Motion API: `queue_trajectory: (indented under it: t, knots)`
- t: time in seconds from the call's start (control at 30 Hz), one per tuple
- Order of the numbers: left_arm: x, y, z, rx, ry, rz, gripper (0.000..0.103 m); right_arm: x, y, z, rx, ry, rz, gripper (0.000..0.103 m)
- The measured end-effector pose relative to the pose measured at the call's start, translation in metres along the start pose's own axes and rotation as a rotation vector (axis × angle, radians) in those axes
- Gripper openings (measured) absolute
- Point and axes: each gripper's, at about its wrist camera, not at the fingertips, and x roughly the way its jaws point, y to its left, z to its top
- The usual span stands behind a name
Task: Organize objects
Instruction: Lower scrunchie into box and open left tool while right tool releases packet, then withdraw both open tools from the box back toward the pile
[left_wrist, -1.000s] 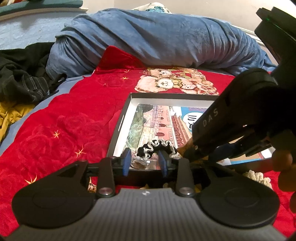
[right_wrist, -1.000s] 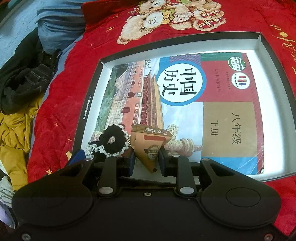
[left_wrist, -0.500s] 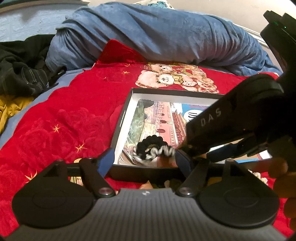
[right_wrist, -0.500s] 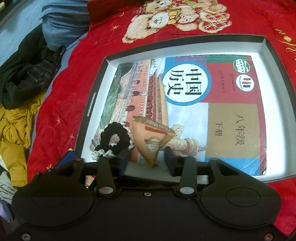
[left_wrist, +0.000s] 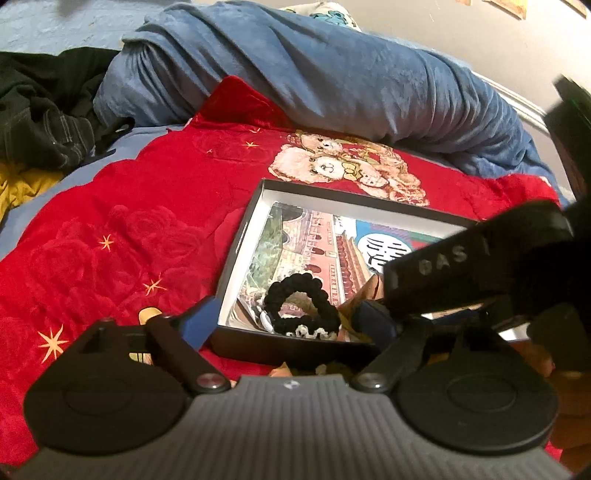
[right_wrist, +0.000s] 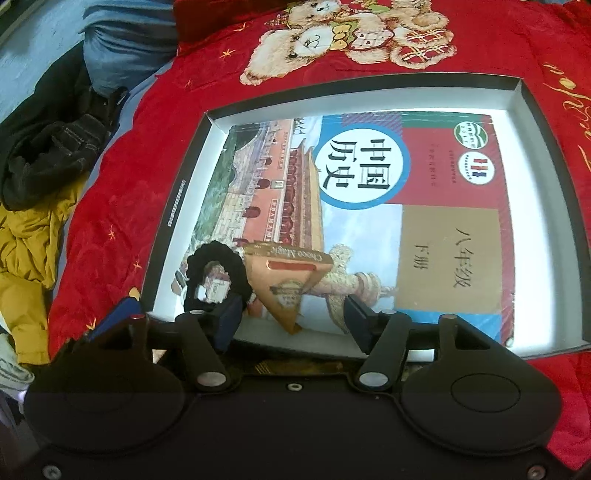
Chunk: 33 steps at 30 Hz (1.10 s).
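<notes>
A shallow black-rimmed box (right_wrist: 176, 206) (left_wrist: 239, 242) lies on the bed with a history textbook (right_wrist: 424, 206) (left_wrist: 317, 240) flat inside it. A black scrunchie with white lace trim (left_wrist: 303, 306) (right_wrist: 192, 266) rests on the book at the box's near left corner. My left gripper (left_wrist: 288, 322) straddles it, jaws opening, pads clear of it. Beside it lies a brown triangular Choco Magic packet (right_wrist: 284, 280). It sits between the widening jaws of my right gripper (right_wrist: 291, 320), and neither pad touches it.
A red blanket (left_wrist: 110, 240) with a teddy-bear print (right_wrist: 332, 33) lies under the box. A blue duvet (left_wrist: 314, 74) is heaped behind it. Black clothes (right_wrist: 48, 155) and a yellow garment (right_wrist: 26, 240) lie to the left. The right tool's black housing (left_wrist: 461, 266) fills the left view's right side.
Both grippers have spread their jaws. The left one let go of the scrunchie and the right one let go of the packet. Both things now lie on the book.
</notes>
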Motion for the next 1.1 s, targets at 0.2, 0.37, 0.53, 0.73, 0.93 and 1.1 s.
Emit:
queue_trajectory:
  t: [0.2, 0.37, 0.53, 0.73, 0.93, 1.1]
  knots:
    - [-0.01, 0.001, 0.004, -0.005, -0.036, -0.022, 0.099, -0.024, -0.01, -0.009, -0.031, -0.052, 0.039, 0.066]
    - [-0.017, -0.003, 0.004, 0.004, -0.07, -0.013, 0.103, -0.04, -0.018, -0.015, -0.026, -0.1, 0.035, 0.071]
    - [-0.022, -0.01, -0.001, 0.042, -0.076, -0.025, 0.103, -0.049, -0.027, -0.02, -0.015, -0.112, 0.035, 0.071]
    - [-0.028, -0.023, -0.012, 0.104, -0.101, -0.031, 0.103, -0.06, -0.039, -0.027, -0.025, -0.127, 0.027, 0.071]
    - [-0.028, -0.036, -0.026, 0.156, -0.124, -0.009, 0.103, -0.072, -0.054, -0.034, -0.02, -0.154, 0.015, 0.071]
    - [-0.029, -0.046, -0.036, 0.195, -0.12, -0.012, 0.103, -0.082, -0.068, -0.04, -0.006, -0.163, 0.022, 0.071]
